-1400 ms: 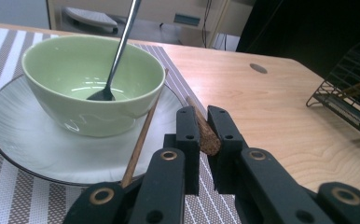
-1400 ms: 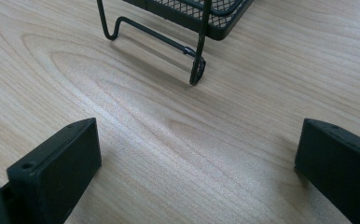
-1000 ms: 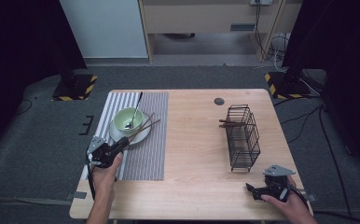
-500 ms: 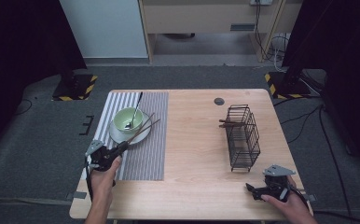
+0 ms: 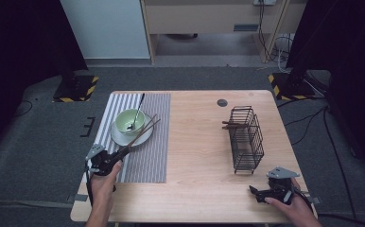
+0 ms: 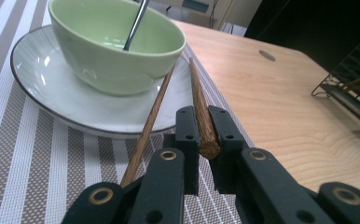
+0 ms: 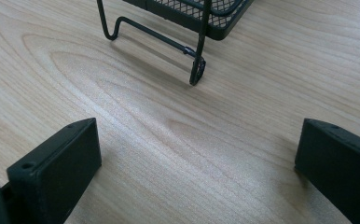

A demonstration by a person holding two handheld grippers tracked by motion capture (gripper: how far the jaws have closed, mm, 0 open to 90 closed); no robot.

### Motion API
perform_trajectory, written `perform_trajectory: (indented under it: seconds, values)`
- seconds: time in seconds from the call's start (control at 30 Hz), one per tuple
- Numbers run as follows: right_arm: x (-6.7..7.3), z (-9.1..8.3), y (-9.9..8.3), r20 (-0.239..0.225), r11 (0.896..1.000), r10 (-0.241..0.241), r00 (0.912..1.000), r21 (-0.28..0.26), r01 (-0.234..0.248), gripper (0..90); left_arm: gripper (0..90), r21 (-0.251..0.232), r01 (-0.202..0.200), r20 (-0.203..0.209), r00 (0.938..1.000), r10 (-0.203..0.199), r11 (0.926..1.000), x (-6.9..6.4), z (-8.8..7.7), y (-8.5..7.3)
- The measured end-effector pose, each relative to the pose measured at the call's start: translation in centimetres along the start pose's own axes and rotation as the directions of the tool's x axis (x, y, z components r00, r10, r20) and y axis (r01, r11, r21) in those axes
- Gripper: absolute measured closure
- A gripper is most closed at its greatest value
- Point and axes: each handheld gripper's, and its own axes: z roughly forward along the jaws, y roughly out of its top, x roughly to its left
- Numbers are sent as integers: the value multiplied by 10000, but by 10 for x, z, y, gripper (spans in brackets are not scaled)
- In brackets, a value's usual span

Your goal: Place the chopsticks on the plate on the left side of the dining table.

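1. Near the table's left edge, on the striped placemat, stands a white plate with a green bowl on it and a spoon leaning in the bowl; two wooden chopsticks rest with their far ends on the plate's rim beside the bowl.
2. The left gripper sits by the placemat's near left corner, jaws pressed nearly together, pinching the butt end of one chopstick; the second chopstick lies loose just left of the jaws, passing beside the left one.
3. Judged risks: the pinch sits at the very end of the stick, so the long free length could swing or twist out when lifted; the loose stick might be dragged along or rolled off the plate; a sweep too close to the bowl could knock the spoon.
4. Toward the right edge stands a black wire rack with brown sticks lying in its far end, well apart from the plate; that looks like the destination.
5. At the near right corner the right gripper rests with jaws spread wide over bare wood, holding nothing; the rack's foot is just ahead.
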Motion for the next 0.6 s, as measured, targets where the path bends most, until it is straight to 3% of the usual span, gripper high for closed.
perform_trajectory:
  seconds: [0.6]
  values:
    - [0, 0, 0, -1, 10000, 0, 10000, 2, 0, 4, 830, 715, 121, -117, 9999, -113, 9974, 5, 7, -8]
